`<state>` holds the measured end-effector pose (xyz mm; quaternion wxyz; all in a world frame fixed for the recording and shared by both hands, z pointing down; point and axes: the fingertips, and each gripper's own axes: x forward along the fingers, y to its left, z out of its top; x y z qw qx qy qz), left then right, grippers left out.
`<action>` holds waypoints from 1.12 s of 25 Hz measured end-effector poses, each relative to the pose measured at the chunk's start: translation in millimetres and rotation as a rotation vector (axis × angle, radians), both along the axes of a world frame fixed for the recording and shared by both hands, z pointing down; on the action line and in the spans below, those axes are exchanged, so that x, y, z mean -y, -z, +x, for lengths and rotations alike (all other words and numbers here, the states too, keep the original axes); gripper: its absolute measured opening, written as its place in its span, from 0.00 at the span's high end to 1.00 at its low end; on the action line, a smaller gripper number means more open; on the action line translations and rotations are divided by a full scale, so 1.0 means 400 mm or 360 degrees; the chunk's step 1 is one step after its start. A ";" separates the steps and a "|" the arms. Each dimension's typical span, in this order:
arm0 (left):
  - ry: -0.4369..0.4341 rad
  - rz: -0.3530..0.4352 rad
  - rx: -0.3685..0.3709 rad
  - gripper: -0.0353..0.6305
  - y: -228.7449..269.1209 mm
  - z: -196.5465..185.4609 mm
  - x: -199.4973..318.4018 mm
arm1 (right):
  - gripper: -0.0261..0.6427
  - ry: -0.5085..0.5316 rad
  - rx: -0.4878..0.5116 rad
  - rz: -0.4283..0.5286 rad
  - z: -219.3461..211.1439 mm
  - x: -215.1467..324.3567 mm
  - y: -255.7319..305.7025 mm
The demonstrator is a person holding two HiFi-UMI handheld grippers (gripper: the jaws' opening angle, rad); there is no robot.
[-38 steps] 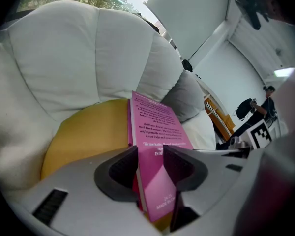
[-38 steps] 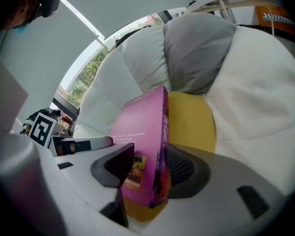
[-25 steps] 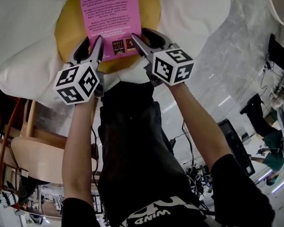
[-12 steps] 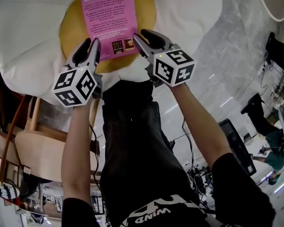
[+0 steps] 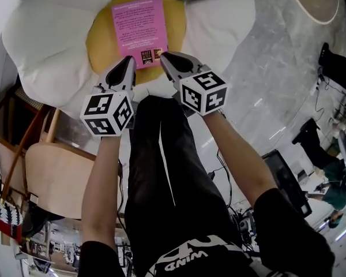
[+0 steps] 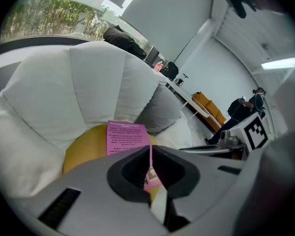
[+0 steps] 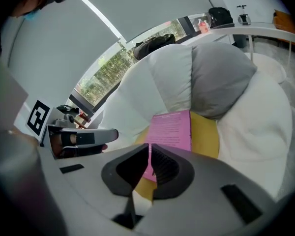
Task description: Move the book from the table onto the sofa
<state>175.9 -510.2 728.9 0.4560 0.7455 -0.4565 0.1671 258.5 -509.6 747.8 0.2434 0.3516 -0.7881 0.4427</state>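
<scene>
Head view: my left hand-held gripper (image 5: pixel 129 62) and right hand-held gripper (image 5: pixel 164 56), jaws just closed empty, near the book (image 5: pixel 139 30) on the sofa (image 5: pixel 40 45).

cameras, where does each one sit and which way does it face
Head view: on the person's head, looking steeply down at the book on the sofa; shows both forearms, torso, left gripper, right gripper.
Left gripper view: on the left gripper, looking along its jaws, just closed on nothing, at the book; right gripper at right.
Right gripper view: on the right gripper, along its jaws, likewise just closed empty, at the book; left gripper at left.
Shared: all three see the book and sofa.
</scene>
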 end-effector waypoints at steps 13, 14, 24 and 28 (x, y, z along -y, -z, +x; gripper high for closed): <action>0.0123 -0.0044 -0.0083 0.93 0.358 0.011 -0.109 | 0.96 0.0006 0.0044 -0.0030 -0.033 -0.094 0.381; 0.0138 -0.0041 -0.0088 0.93 0.392 0.007 -0.118 | 0.96 0.0011 0.0050 -0.0030 -0.033 -0.105 0.416; 0.0167 -0.0005 -0.0179 0.93 0.748 0.004 -0.212 | 0.96 -0.0006 0.0163 -0.0027 -0.021 -0.191 0.758; 0.0122 0.0062 -0.0201 0.93 0.873 0.010 -0.225 | 0.96 0.0009 0.0216 0.0026 -0.025 -0.211 0.886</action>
